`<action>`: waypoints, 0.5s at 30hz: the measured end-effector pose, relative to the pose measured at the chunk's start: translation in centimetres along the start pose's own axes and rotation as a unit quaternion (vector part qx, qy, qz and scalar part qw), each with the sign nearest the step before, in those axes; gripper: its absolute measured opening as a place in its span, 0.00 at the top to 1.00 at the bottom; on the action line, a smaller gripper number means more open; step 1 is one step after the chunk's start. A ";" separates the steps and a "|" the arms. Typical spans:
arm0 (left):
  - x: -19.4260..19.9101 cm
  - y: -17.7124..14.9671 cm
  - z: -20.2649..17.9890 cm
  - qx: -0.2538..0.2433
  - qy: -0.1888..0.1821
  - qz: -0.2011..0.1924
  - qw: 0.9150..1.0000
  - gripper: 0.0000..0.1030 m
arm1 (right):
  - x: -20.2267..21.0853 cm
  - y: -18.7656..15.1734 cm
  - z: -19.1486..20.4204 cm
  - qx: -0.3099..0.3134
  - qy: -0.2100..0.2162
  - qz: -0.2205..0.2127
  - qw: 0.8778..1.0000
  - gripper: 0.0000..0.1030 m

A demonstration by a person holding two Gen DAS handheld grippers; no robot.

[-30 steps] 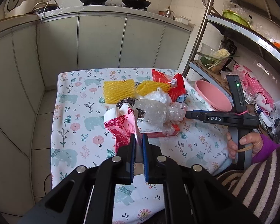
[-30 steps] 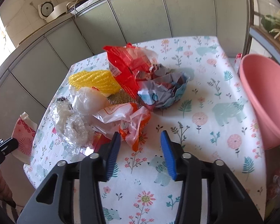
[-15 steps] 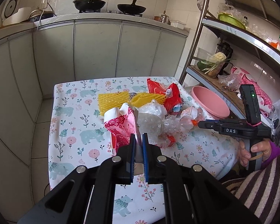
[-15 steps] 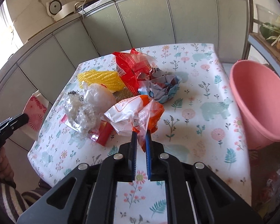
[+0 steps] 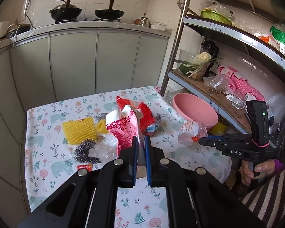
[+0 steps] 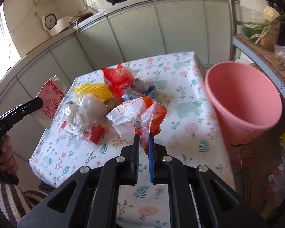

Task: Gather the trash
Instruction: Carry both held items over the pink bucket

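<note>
My left gripper (image 5: 140, 139) is shut on a red-and-white patterned paper bag (image 5: 123, 129) held open-side up above the table; the bag also shows in the right wrist view (image 6: 50, 98). My right gripper (image 6: 142, 138) is shut on a crumpled white-and-orange plastic bag (image 6: 136, 112), lifted off the table; it shows in the left wrist view (image 5: 191, 132). On the floral tablecloth (image 6: 184, 121) lie a red wrapper (image 6: 117, 79), yellow foam net (image 6: 93, 92), clear crumpled plastic (image 6: 85, 110), a blue-grey wrapper (image 6: 140, 90) and a red box (image 6: 95, 133).
A pink plastic bin (image 6: 241, 98) stands just right of the table, open mouth tilted toward me. A metal shelf rack (image 5: 209, 72) with vegetables is behind it. Grey kitchen cabinets (image 5: 85, 60) line the far side. A dark steel scourer (image 5: 85, 150) lies by the yellow net.
My right gripper has closed on the white-and-orange bag and lifted it to the right, toward the pink bin. My left gripper has raised the paper bag higher over the table.
</note>
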State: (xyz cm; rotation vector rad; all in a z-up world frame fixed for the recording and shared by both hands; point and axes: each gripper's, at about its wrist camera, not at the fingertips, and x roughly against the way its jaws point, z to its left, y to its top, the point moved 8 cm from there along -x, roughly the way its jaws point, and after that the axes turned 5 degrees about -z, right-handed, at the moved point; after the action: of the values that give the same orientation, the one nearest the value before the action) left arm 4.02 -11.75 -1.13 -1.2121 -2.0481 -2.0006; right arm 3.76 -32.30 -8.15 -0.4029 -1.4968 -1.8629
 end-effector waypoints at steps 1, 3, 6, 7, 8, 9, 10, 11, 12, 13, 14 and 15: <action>-0.5 0.6 -0.7 -0.001 -0.008 -0.002 1.000 0.94 | 0.4 0.3 -0.6 -0.004 -0.007 -0.008 1.000 0.91; -1.8 1.7 -2.1 -0.005 -0.021 -0.004 1.000 0.94 | 1.1 0.9 -1.9 -0.014 -0.022 -0.022 0.999 0.91; -4.0 3.1 -4.1 -0.006 -0.041 -0.004 0.999 0.94 | 2.3 2.1 -4.5 -0.030 -0.049 -0.042 0.997 0.91; -4.8 3.5 -4.7 -0.006 -0.049 -0.003 0.999 0.93 | 2.6 2.4 -5.4 -0.034 -0.059 -0.049 0.996 0.91; -5.5 4.1 -5.3 -0.008 -0.055 -0.003 0.998 0.94 | 2.9 2.8 -6.2 -0.040 -0.067 -0.055 0.995 0.91; -6.4 4.5 -6.1 -0.012 -0.059 -0.003 0.998 0.94 | 3.2 3.1 -7.1 -0.048 -0.075 -0.060 0.994 0.91; -7.2 5.0 -6.8 -0.017 -0.066 -0.002 0.998 0.93 | 3.4 3.4 -8.0 -0.056 -0.084 -0.066 0.993 0.91; -8.0 5.4 -7.6 -0.022 -0.070 -0.003 0.997 0.93 | 3.6 3.7 -8.9 -0.062 -0.093 -0.069 0.991 0.91; -8.8 5.8 -8.3 -0.027 -0.073 -0.003 0.997 0.93 | 3.6 3.9 -9.8 -0.069 -0.102 -0.071 0.990 0.91; -9.8 6.0 -9.2 -0.029 -0.080 0.000 0.996 0.93 | 3.5 4.1 -10.6 -0.076 -0.106 -0.072 0.989 0.91; -10.7 6.3 -10.0 -0.031 -0.086 0.003 0.996 0.93 | 3.4 4.2 -11.4 -0.080 -0.111 -0.074 0.988 0.91; -11.7 6.4 -10.6 -0.034 -0.089 0.006 0.995 0.93 | 3.3 4.4 -12.1 -0.082 -0.123 -0.075 0.986 0.91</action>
State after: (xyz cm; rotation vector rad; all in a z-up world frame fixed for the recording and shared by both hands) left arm 10.50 -27.53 -0.07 -1.4627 -2.0570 -2.0394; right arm 6.62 -45.14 -6.32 -0.6326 -1.5736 -2.1270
